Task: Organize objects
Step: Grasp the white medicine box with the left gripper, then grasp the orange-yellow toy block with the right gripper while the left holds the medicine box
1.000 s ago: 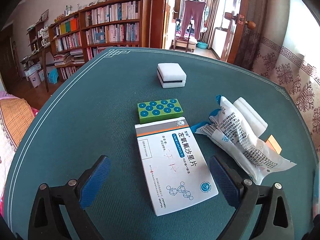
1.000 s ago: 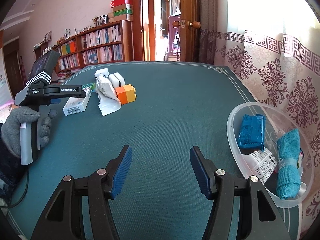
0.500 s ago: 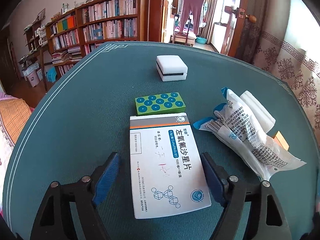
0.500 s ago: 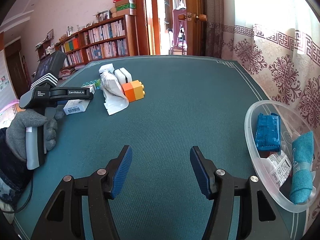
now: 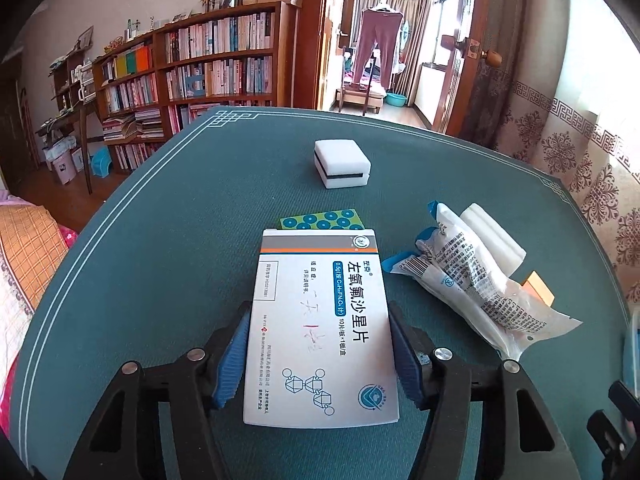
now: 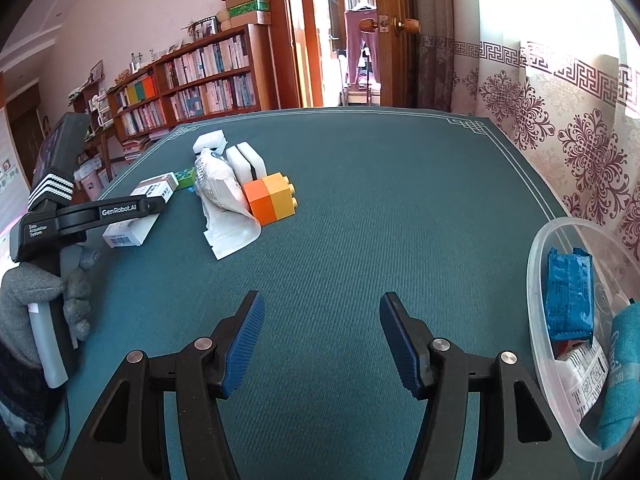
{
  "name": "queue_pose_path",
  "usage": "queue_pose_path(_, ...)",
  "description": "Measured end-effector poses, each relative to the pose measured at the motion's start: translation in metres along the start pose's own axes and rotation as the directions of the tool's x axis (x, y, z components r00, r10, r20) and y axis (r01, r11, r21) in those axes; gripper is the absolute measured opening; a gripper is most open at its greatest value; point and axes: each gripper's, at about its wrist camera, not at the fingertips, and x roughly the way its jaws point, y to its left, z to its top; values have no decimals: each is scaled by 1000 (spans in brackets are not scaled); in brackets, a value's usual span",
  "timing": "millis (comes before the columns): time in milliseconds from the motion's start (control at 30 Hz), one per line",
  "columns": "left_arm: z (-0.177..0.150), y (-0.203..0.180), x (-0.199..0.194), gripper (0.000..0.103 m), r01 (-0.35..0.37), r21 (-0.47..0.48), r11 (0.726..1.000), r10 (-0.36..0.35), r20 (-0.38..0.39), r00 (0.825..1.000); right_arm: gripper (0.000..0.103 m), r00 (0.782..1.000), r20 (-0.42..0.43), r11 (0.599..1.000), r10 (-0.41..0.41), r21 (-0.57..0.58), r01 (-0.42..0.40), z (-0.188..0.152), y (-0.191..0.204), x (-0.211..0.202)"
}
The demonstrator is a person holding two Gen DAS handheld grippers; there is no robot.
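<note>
Your left hand-held gripper (image 5: 320, 354) had just been closing, and its blue pads sat against the two long sides of the flat white medicine box (image 5: 320, 320), clamped on it. The box lay flat on the teal cloth-covered surface (image 5: 160, 264), its long axis running straight away from you along the fingers, with the orange-and-grey banded end pointing to the far side. That far end lay just at the green block with blue dots (image 5: 324, 219). To the right, near but apart from the box, lay the crinkled white printed plastic packet (image 5: 472, 292), with a white foam piece (image 5: 492, 236) behind it and an orange block (image 5: 540, 292) at its far right edge. Farther off, a white sponge with a dark middle band (image 5: 342, 163) stood alone, with open cloth around it up to the white border lines.

Your right hand-held gripper (image 6: 322, 344) stood with its jaws apart and nothing between them, over bare cloth. Open room stretched ahead of it to the far edge. The clear plastic bowl (image 6: 536, 280) sat at the right, near the surface's edge, holding a blue packet (image 6: 570, 292) and a teal cloth (image 6: 624, 368).
</note>
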Motion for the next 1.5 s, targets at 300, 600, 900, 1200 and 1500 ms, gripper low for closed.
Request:
queue_pose_path(300,3,7,-11,66,-10,-21,1000,11,38,999,62,999,-54,1000,-4,29,6,33,5,58)
queue_pose_path(600,3,15,-8,66,-11,-59,998,12,26,1000,63,995,-90,999,32,-2,-32,50,30,89)
queue_pose_path(900,2,16,-7,66,-1,-64,998,2,18,1000,65,992,-96,996,79,-36,-83,48,43,88)
queue_pose_path(1200,2,16,-7,66,3,-67,998,-2,17,1000,65,996,-84,999,38,20,-36,46,27,84)
queue_pose_path(1500,3,13,-6,66,4,-69,998,-3,13,1000,65,997,-72,998,5,55,-1,48,16,83)
